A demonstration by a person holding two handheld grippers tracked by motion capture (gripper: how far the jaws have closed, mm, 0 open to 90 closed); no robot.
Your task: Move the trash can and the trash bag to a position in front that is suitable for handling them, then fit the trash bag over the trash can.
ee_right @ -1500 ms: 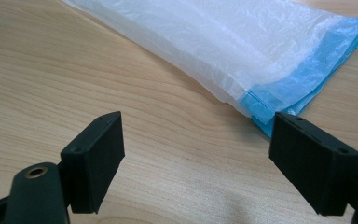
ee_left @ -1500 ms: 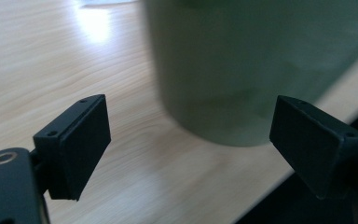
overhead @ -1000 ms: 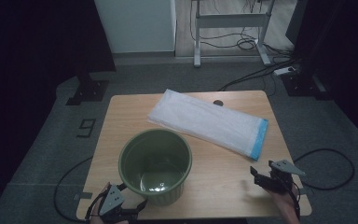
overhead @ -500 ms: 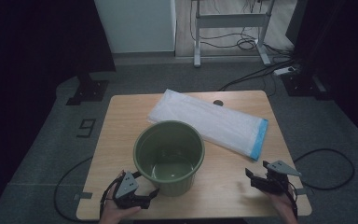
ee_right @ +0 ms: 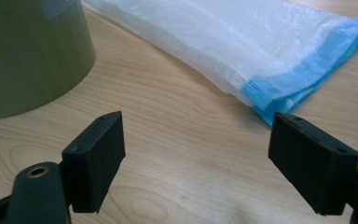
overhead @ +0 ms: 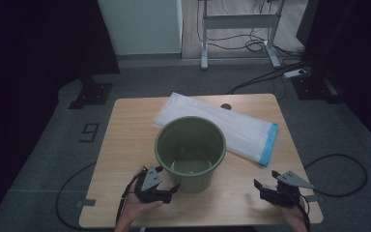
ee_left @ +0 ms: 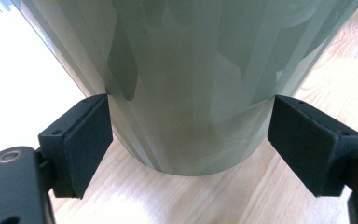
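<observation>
My left gripper (overhead: 169,189) is reaching in low against the base of the green bucket (overhead: 191,151), its jaws spread wide. In the left gripper view the two black pads (ee_left: 81,142) are flanking the foot of the bucket (ee_left: 191,84); the left pad's upper corner is meeting the bucket wall, while the right pad is standing just beside it, so nothing is clamped. The bucket is standing upright near the middle of the wooden table (overhead: 125,145), mouth up. Behind it, touching or just behind its far side, a white plastic bag with a blue edge (overhead: 251,130) is lying flat. My right gripper (overhead: 265,191) is hovering near the table's right front corner, jaws parted and holding nothing, well apart from the bucket.
</observation>
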